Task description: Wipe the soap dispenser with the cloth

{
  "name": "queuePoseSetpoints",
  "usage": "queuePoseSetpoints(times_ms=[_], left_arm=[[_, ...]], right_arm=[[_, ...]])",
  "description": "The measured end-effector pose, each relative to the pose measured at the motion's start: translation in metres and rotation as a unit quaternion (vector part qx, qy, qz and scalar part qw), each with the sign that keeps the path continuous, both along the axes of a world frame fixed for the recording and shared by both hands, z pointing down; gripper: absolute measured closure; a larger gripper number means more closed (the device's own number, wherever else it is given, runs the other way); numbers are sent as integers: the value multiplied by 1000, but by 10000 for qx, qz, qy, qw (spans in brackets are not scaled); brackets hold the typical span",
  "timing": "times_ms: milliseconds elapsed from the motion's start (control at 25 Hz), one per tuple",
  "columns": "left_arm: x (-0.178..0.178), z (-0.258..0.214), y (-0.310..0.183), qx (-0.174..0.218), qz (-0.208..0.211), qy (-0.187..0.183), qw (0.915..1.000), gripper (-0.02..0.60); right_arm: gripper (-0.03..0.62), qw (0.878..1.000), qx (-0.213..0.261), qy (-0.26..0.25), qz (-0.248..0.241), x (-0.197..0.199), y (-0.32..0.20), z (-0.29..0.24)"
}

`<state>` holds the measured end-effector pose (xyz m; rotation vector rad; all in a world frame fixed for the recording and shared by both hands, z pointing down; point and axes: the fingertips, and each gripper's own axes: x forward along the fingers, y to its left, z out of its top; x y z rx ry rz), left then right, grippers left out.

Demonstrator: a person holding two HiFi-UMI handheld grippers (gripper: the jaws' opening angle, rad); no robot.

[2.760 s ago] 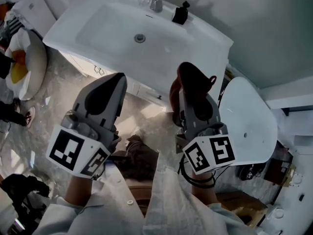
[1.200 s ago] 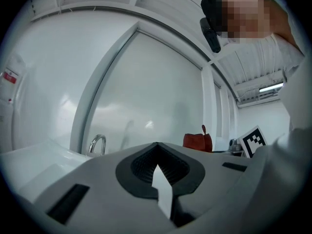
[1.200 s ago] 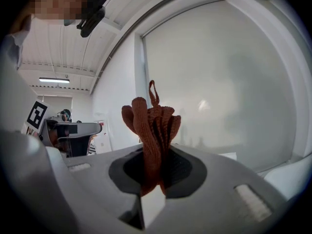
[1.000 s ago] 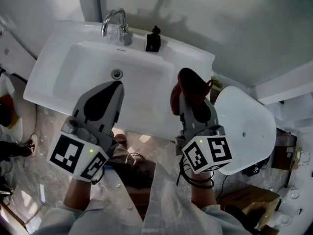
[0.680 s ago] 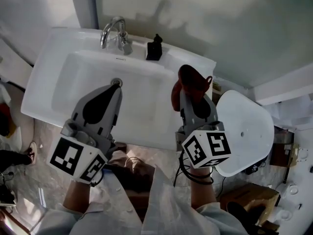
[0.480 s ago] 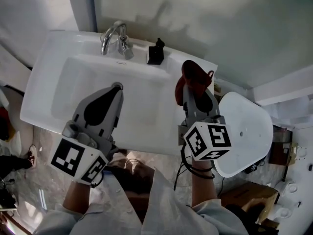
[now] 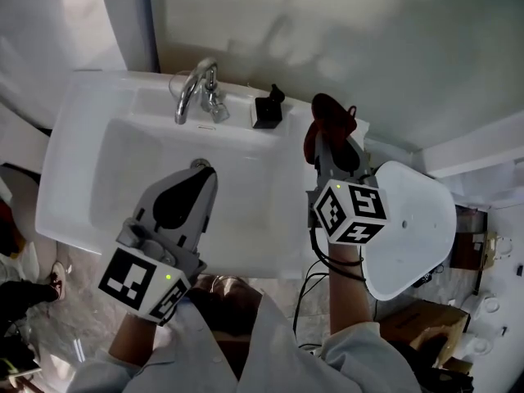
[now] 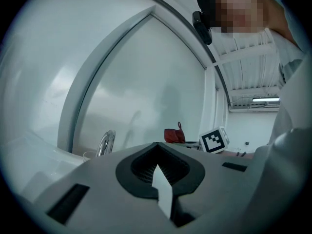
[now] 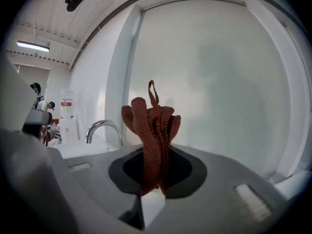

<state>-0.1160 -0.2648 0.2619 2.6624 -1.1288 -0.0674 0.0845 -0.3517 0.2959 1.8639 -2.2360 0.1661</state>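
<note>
Noting small black soap dispenser (image 7: 268, 111) standing upright on the back ledge of white sink (image 7: 78, 150), just right of chrome tap (image 7: 196, 95). Seeing reddish-brown cloth (image 7: 329, 115) bunching up just right of the dispenser, near it but apart, over the sink's right end. Finding right hand-held gripper (image 7: 327, 140) clamping that cloth: folds pinching between the dark pads, small hanging loop sticking up on top, per the right gripper view. Seeing left hand-held gripper (image 7: 204, 173) hovering over the middle of the basin, jaws pressing together with nothing between them. Seeing both pointing toward the pale wall (image 7: 368, 47) behind the sink. Catching tap, cloth and the right gripper's marker cube (image 7: 352, 211) in the left gripper view, off beyond the closed jaws. Noting white oval lid (image 7: 413, 219) lying right of the sink, beside that cube in the head view. Glimpsing pale sleeves (image 7: 270, 350) at the bottom edge of the head view.
</note>
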Motion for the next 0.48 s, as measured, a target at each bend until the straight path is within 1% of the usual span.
queuePoseSetpoints(times_ms=[120,320,480], left_arm=[[-2,4,-7,-37,124,37,9999,584],[-5,14,-19,-180,263,85,9995,584],[-6,16,-25,-246,283,138,9992,584]], right_arm=[[539,9997,-74,218,97,-1,-19,12],[539,9966,-139,799,143,-4,-45,25],[539,9944,-296,1012,98,-8,-55,39]])
